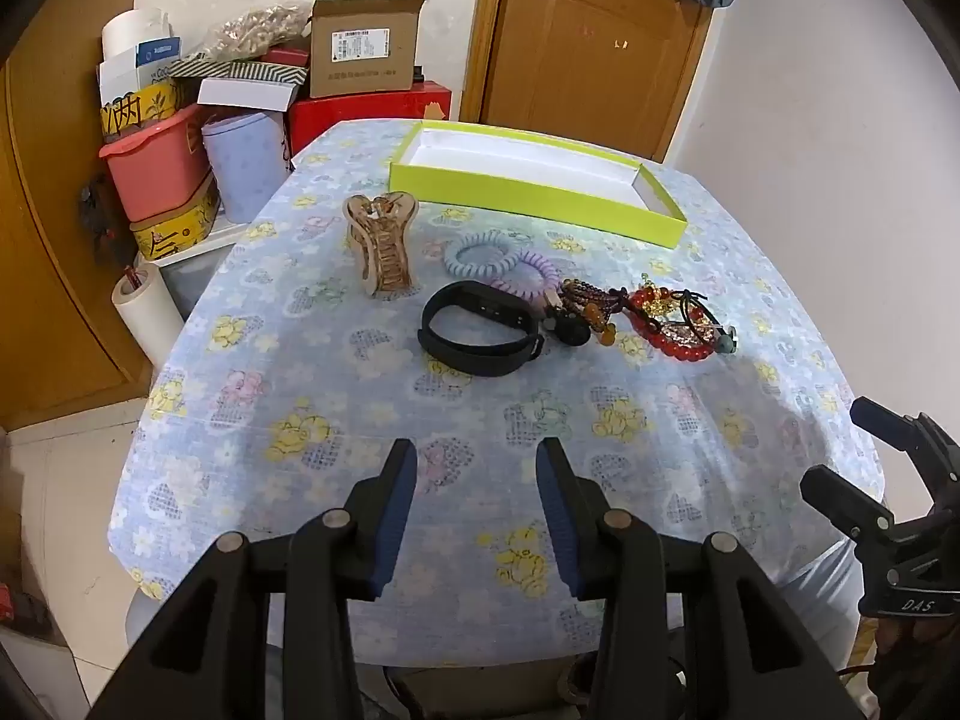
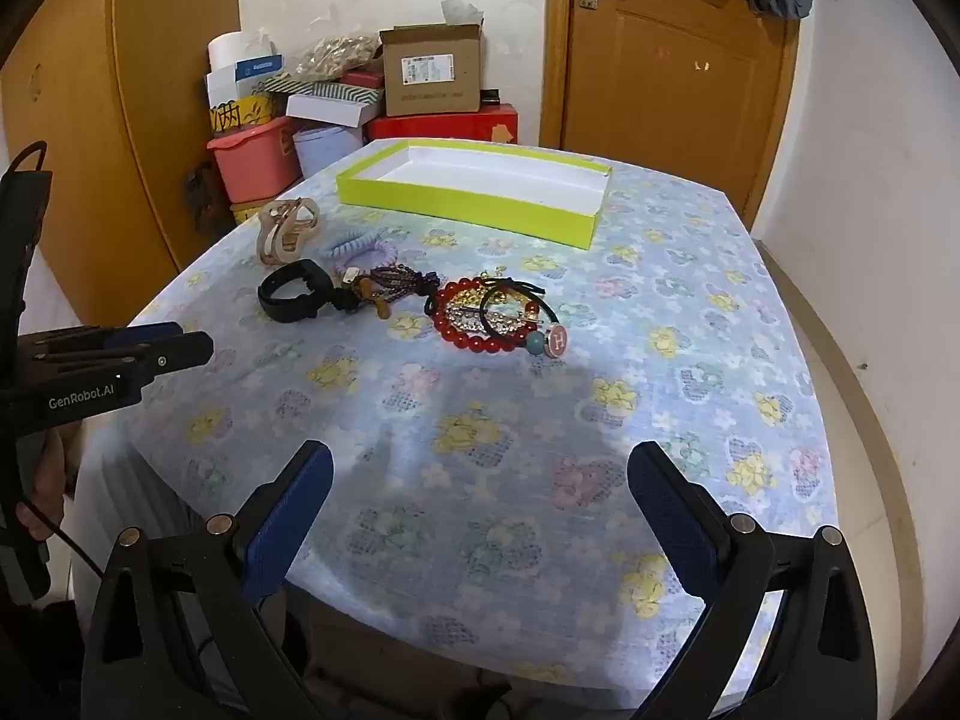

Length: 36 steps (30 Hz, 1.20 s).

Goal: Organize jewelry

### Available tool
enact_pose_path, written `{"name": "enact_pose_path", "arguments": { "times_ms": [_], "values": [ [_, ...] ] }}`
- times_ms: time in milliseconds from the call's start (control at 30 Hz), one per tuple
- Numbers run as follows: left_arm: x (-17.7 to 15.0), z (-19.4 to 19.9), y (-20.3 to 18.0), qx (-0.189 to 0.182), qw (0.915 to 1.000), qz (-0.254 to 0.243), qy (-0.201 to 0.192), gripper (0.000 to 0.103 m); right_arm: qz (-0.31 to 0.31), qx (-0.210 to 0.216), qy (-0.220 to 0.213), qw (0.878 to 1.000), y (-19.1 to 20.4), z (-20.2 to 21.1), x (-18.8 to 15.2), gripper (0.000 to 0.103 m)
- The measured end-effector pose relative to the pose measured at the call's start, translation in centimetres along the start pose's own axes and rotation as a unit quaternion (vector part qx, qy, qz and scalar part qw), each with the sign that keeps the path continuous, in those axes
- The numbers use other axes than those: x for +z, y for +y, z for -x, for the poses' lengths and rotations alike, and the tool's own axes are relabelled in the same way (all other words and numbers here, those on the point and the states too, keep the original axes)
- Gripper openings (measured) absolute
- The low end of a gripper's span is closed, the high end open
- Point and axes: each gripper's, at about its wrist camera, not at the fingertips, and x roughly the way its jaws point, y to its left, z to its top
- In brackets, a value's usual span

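A lime-green shallow box (image 1: 528,189) (image 2: 468,204) with a white inside stands at the far end of the table. In front of it lie a tan hair claw (image 1: 381,246) (image 2: 287,232), blue and purple coil hair ties (image 1: 480,255) (image 2: 354,249), a black wristband (image 1: 480,330) (image 2: 294,294), a dark beaded piece (image 1: 585,306) (image 2: 390,288) and a red bead bracelet with black hair ties (image 1: 672,324) (image 2: 498,318). My left gripper (image 1: 477,474) is open and empty over the near table edge. My right gripper (image 2: 480,480) is wide open and empty, also at the near edge.
The table has a blue floral cloth (image 1: 360,396) (image 2: 690,312). Beyond its far left corner are stacked boxes (image 1: 360,48) (image 2: 432,69), a pink bin (image 1: 156,168) and a paper roll (image 1: 147,312). A brown door (image 1: 588,42) (image 2: 672,72) stands behind.
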Motion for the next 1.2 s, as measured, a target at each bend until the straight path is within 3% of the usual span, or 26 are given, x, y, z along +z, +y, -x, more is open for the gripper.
{"name": "enact_pose_path", "arguments": {
  "times_ms": [1200],
  "values": [
    [-0.1, 0.1, -0.5, 0.005, 0.9998, -0.018, 0.005, 0.043, -0.005, 0.006, 0.010, 1.000, 0.0, -0.5, -0.1, 0.099]
  ]
}}
